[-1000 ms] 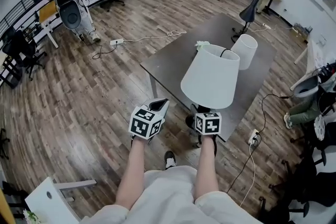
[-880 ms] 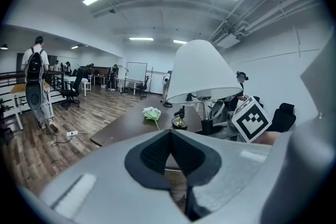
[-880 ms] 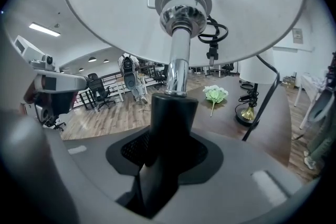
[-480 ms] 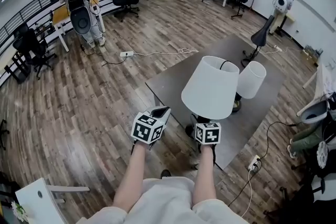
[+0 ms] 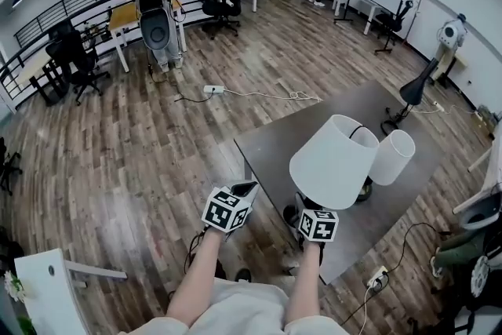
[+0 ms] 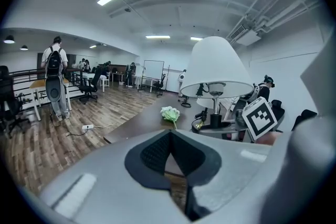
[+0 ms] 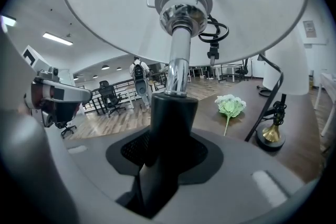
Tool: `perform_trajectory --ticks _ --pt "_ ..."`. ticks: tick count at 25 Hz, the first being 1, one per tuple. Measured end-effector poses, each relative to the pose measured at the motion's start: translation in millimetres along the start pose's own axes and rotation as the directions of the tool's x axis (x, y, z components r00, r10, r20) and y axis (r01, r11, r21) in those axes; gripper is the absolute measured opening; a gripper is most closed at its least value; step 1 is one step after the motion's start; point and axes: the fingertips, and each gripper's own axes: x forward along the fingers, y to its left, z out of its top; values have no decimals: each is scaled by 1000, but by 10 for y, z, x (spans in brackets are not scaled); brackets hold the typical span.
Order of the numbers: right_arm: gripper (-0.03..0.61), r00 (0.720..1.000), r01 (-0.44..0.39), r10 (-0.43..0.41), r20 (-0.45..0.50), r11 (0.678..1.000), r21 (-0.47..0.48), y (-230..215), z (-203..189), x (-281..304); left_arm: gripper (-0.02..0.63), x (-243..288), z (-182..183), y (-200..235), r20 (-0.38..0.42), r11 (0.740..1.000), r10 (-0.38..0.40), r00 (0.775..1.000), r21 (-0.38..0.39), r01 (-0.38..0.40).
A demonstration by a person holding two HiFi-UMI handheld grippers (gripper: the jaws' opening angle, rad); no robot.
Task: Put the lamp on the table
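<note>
A lamp with a white cone shade (image 5: 333, 161) stands upright over the near edge of the dark grey table (image 5: 306, 125). My right gripper (image 5: 314, 220) is shut on its black stem (image 7: 167, 128), below the chrome neck. The lamp's round base (image 6: 216, 128) is level with the table edge; I cannot tell whether it touches. My left gripper (image 5: 235, 196) is shut with nothing in it, and hovers over the floor left of the lamp. In the left gripper view the shade (image 6: 218, 68) and the right gripper's marker cube (image 6: 260, 118) show to the right.
A second white-shaded lamp (image 5: 392, 157) with a brass base (image 7: 271, 136) stands just behind the held one. A black desk lamp (image 5: 412, 94) is further back. A pale green flower (image 7: 229, 106) lies on the table. A person with a backpack (image 5: 155, 8) stands far off by desks.
The head view has tilted up and more of the room's far end shows. The lamp stays in my right gripper near the table's near edge. The left gripper keeps its place beside it.
</note>
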Motion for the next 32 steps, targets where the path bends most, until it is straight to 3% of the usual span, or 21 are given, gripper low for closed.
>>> perform_trajectory --ticks 4,8,18,24,32 --pt "166 998 -54 54 -12 998 36 55 -98 17 1 137 100 50 3 999 22 1000 -32 -22" --pt "166 999 -51 51 2 997 50 9 -98 22 1 363 152 -28 5 1000 -14 1000 -22 14" --pt "166 998 57 -57 -4 998 39 -320 -14 4 1 805 249 -177 -11 992 -127 992 -1 127" --pt "167 996 92 -92 -1 993 79 -382 50 292 1 925 220 85 -60 985 -171 983 18 173" --pt "166 989 141 -144 29 986 90 -337 364 758 1 1047 307 637 -106 982 -164 981 75 172"
